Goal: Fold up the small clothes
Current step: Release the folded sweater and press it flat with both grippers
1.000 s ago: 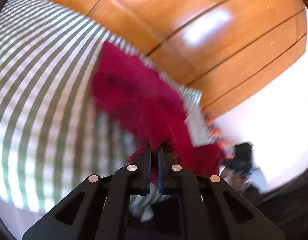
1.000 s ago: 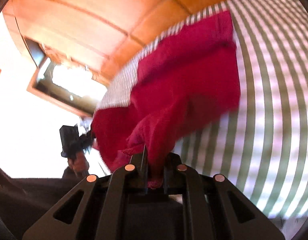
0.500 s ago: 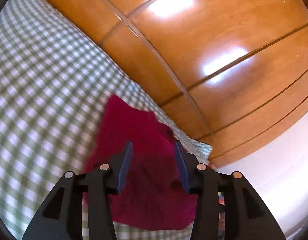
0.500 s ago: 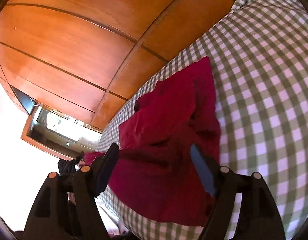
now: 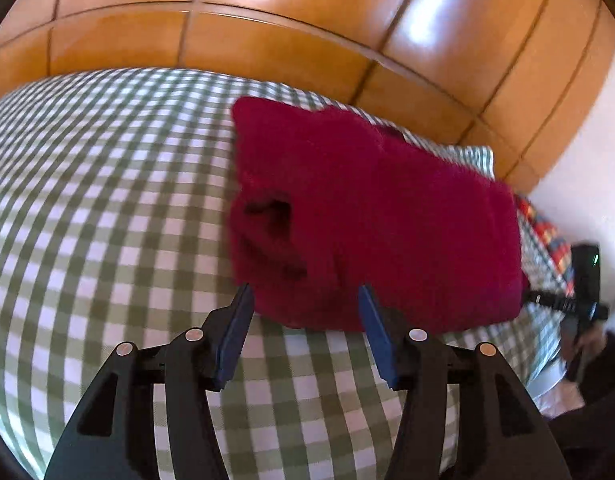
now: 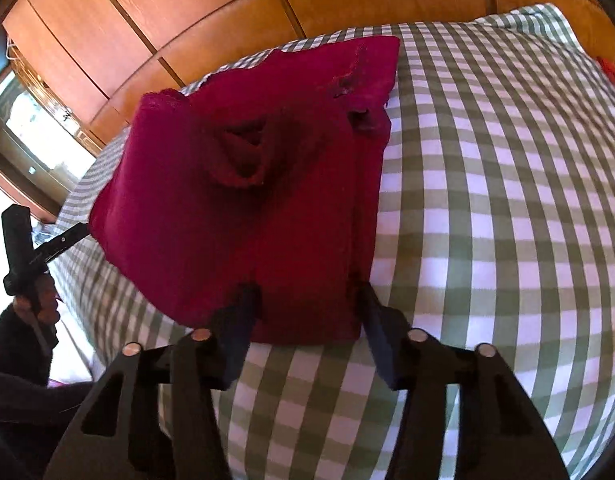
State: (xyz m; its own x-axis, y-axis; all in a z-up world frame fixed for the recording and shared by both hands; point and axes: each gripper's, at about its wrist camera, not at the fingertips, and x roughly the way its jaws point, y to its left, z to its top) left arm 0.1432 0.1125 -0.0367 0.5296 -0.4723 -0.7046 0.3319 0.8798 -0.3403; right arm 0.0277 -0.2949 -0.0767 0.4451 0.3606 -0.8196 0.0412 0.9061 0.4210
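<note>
Left wrist view: a bed (image 5: 107, 208) under a green-and-white checked cover fills most of the picture. Behind it runs a wall of glossy orange wood panels (image 5: 267, 40), with a white wall (image 5: 587, 160) at the right. A red garment (image 5: 367, 220) lies on the cover, folded into a rough block, toward the panel side of the bed. At the bed's far right edge a strip of bright multicoloured cloth (image 5: 547, 236) shows. The left gripper (image 5: 305, 294) points down at the garment's near edge; its blue-padded fingers (image 5: 237, 328) stand apart and are opening, with nothing pinched between them, and the near hem of the garment shows in the gap. The right gripper (image 5: 583, 284) shows at the far right edge, dark and blurred.

Right wrist view: the same checked bed (image 6: 507, 200) and wood panels (image 6: 167, 12), with a bright window or mirror (image 6: 31, 128) at the left. The garment (image 6: 259, 184) lies flat with some puckers in its top layer. The right gripper (image 6: 305, 296) sits at its near edge; its fingers (image 6: 235, 336) straddle the near corner and are closing, but whether the pads press the cloth I cannot tell. At the left, a hand (image 6: 39, 300) holds the left gripper (image 6: 23, 248) just beside the garment's far corner.
</note>
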